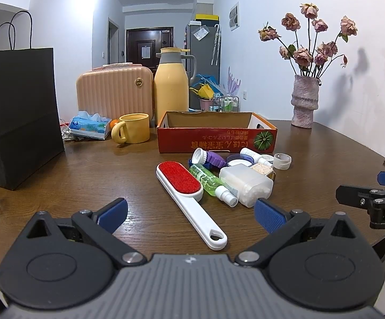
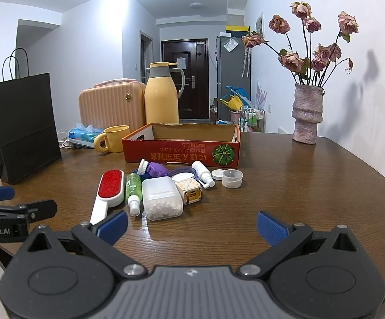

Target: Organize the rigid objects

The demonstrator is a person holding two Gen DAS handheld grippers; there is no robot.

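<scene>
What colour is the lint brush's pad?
Red, on a white handle; the lint brush shows best in the left wrist view.

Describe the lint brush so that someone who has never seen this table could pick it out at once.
Start at the red cardboard box on the brown wooden table; a cluster of small toiletries lies in front of it. At the cluster's left edge, beside the green spray bottle, lies the white plastic lint brush with an oval red pad: the only long-handled item there.

A lived-in home; wooden dining table (image 2: pixel 285 186), fridge (image 2: pixel 232 79), entrance door (image 2: pixel 185 79); dried roses in a vase (image 2: pixel 306 114).
</scene>
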